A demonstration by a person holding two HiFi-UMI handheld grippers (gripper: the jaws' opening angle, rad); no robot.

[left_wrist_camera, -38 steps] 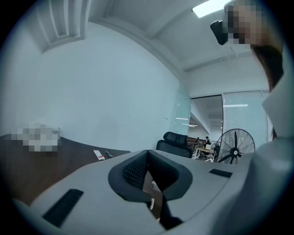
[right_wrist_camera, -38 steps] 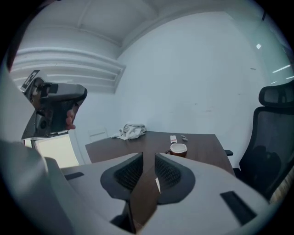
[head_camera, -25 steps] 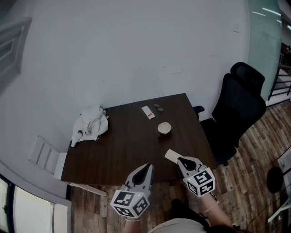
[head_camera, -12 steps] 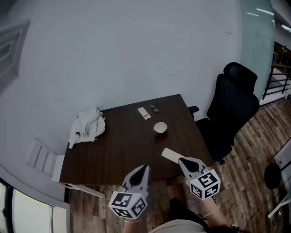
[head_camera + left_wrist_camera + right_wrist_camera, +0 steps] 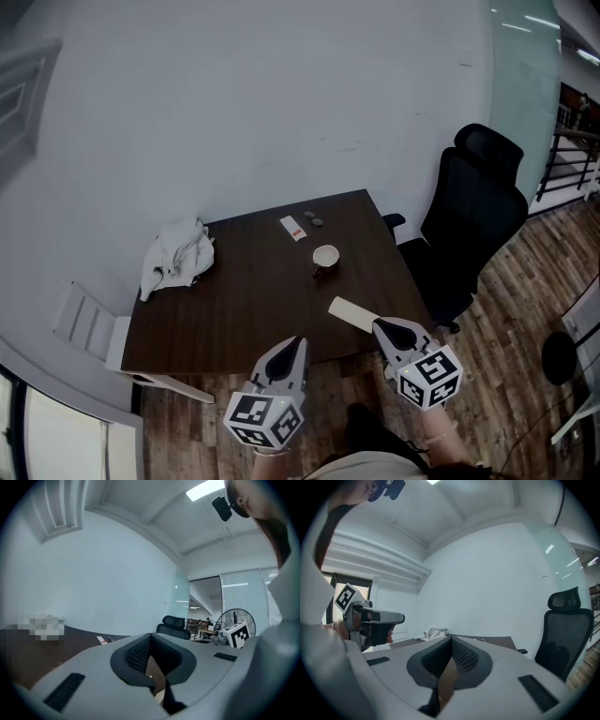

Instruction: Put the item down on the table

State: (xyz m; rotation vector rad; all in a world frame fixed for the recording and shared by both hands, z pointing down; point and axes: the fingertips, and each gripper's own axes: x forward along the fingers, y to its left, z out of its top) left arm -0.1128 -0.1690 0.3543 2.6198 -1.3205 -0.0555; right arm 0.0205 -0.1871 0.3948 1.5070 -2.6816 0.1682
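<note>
A flat beige card piece (image 5: 347,312) lies out over the front right part of the dark table (image 5: 244,300), and whether it rests on the top or hangs just above it I cannot tell. My right gripper (image 5: 378,324) is shut on its near end. The same piece shows as a brown strip (image 5: 448,679) pinched between the pads in the right gripper view. My left gripper (image 5: 300,342) hangs at the table's front edge, left of the right one, its jaws together and nothing held. In the left gripper view the jaws (image 5: 150,636) meet at their tips.
On the table lie a crumpled white cloth (image 5: 176,255) at the far left, a small cup (image 5: 325,255), a white card (image 5: 292,228) and two small dark stones (image 5: 314,219). A black office chair (image 5: 469,216) stands right of the table, a white radiator (image 5: 89,323) at the left.
The head view has shifted, so the table sits a little higher and further left in the picture. The right gripper keeps its hold on the beige piece. Both grippers stay near the front edge.
</note>
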